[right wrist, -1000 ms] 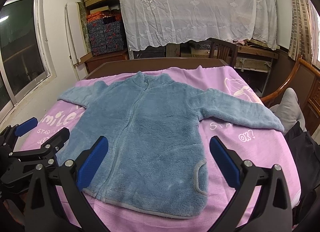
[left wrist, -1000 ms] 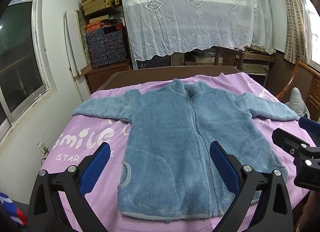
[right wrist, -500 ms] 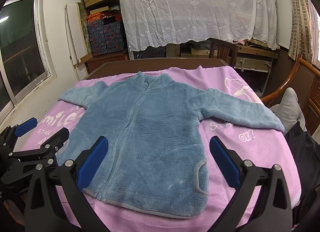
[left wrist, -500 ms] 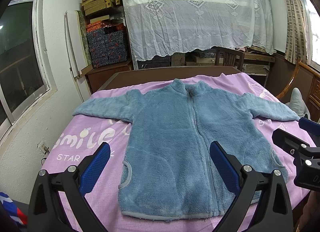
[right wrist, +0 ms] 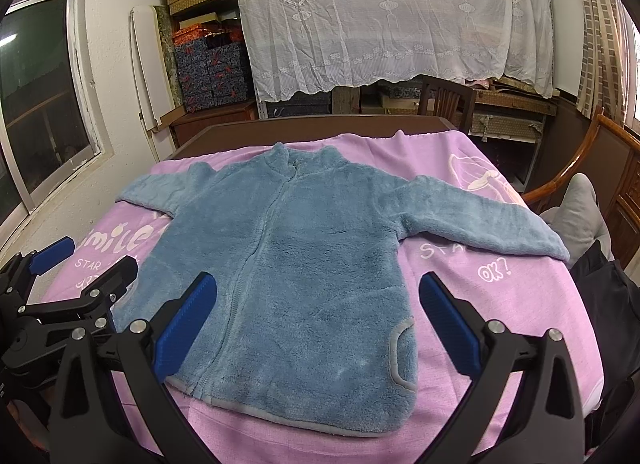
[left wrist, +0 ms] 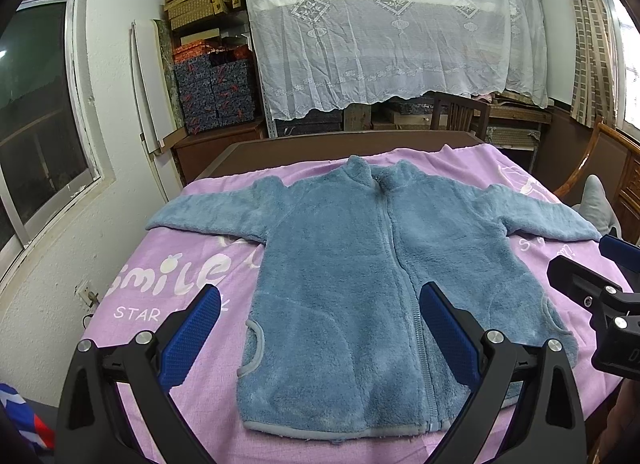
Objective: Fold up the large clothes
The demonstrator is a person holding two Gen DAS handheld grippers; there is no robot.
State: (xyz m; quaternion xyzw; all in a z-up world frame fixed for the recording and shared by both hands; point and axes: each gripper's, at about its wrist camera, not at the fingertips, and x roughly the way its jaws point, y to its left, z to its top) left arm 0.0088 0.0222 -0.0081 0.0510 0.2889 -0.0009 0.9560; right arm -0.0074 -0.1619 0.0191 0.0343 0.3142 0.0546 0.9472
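Note:
A blue fleece zip jacket (left wrist: 360, 264) lies flat, front up and zipped, on a purple blanket (left wrist: 168, 288), both sleeves spread out; it also shows in the right wrist view (right wrist: 312, 264). My left gripper (left wrist: 320, 328) is open and empty, held above the jacket's hem on its left half. My right gripper (right wrist: 316, 320) is open and empty above the hem on the right half. Each gripper shows at the edge of the other's view: the right one (left wrist: 600, 276) and the left one (right wrist: 60, 284).
The blanket (right wrist: 500, 304) covers a dark wooden table (left wrist: 320, 147). A white wall and a window (left wrist: 36, 111) are on the left. A wooden chair (right wrist: 592, 167) with grey cloth stands at the right. Shelves with boxes and a lace-covered rack (left wrist: 392, 31) stand behind.

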